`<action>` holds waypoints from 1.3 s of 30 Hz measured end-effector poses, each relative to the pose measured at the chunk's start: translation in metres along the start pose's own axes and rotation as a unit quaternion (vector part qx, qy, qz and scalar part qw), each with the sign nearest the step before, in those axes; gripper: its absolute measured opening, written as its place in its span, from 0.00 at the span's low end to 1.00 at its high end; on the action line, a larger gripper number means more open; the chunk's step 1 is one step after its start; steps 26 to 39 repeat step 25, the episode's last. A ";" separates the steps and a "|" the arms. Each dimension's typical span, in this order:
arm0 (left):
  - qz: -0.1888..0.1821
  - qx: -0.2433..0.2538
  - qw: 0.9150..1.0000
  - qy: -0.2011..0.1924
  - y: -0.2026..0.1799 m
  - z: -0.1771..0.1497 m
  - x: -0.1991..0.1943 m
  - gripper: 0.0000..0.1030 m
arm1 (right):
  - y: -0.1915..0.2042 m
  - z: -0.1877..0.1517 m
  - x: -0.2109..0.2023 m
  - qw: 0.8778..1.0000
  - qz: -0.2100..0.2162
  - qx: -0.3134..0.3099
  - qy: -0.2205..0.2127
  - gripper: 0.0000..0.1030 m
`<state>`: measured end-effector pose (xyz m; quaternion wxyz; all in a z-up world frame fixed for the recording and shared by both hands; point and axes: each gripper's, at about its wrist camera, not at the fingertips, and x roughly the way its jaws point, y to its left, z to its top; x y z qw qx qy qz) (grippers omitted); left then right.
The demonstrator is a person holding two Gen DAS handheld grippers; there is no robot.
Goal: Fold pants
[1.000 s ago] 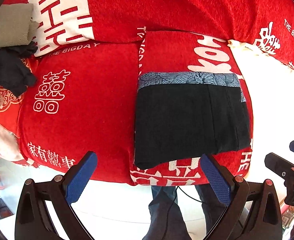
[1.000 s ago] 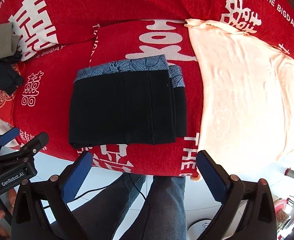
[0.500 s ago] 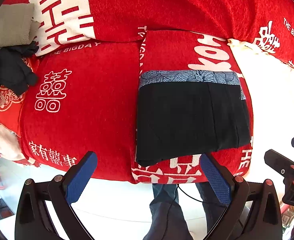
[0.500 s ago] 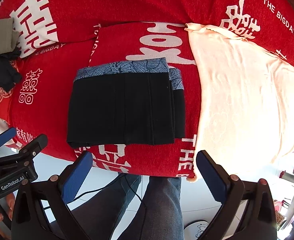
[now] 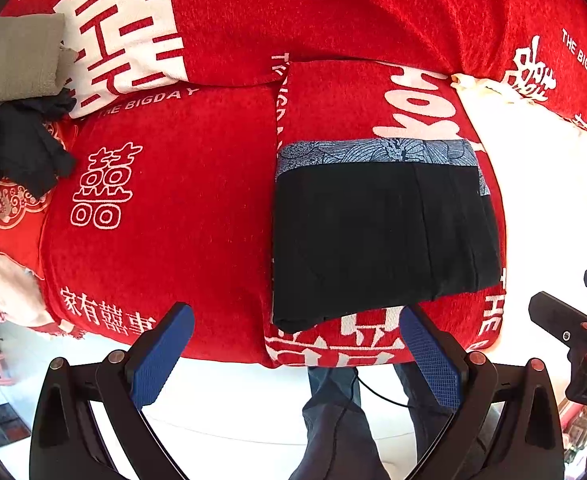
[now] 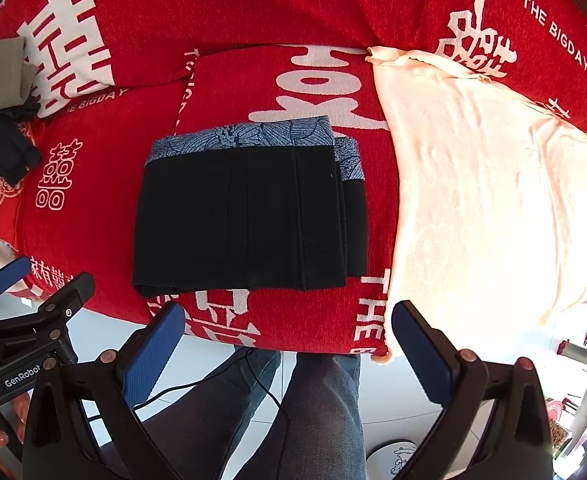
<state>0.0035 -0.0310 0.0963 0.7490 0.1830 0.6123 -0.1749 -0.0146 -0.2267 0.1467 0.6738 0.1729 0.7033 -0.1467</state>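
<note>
Pants (image 5: 381,236) lie folded on the red sofa cover (image 5: 181,200), ahead of both grippers, touching neither. My left gripper (image 5: 293,360) hangs off the front edge of the seat, jaws spread wide, nothing between them; the near left corner of the pants sits just beyond the gap. My right gripper (image 6: 289,352) likewise spread and empty, pants (image 6: 249,216) ahead and a little left of its centre line.

Fingers carry blue pads (image 5: 161,356) with a fine gridded texture, set on black plastic arms with metal rivets.

Cover is a nubbly red knit with white woven characters and "THE BIGDAY" lettering. Just right of the pants, a pale cream cloth (image 6: 485,200) lies over the seat, thin, faintly patterned, wavy hem.

Pants are folded to a squat rectangle: black, matte, smooth, with vertical seam lines. Waistband runs along the far edge, blue-grey with a leaf or floral print. At the right side a lower layer sticks out past the top one, showing a second strip of waistband. Near edge shows stacked folds.

Far left of the sofa: a grey-green cushion (image 5: 21,56) and dark crumpled garments (image 5: 17,152)
</note>
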 end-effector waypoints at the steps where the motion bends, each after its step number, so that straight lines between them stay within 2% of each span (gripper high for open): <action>1: 0.000 0.000 1.000 0.000 0.000 0.000 0.000 1.00 | 0.000 0.000 0.000 1.000 -0.001 0.000 0.000 1.00; 25: 0.009 0.033 0.999 -0.018 -0.003 0.003 -0.003 1.00 | 0.002 0.003 0.007 1.000 -0.006 -0.008 0.006 1.00; 39: 0.009 0.033 0.999 -0.018 -0.003 0.003 -0.003 1.00 | 0.002 0.003 0.007 1.000 -0.006 -0.008 0.006 1.00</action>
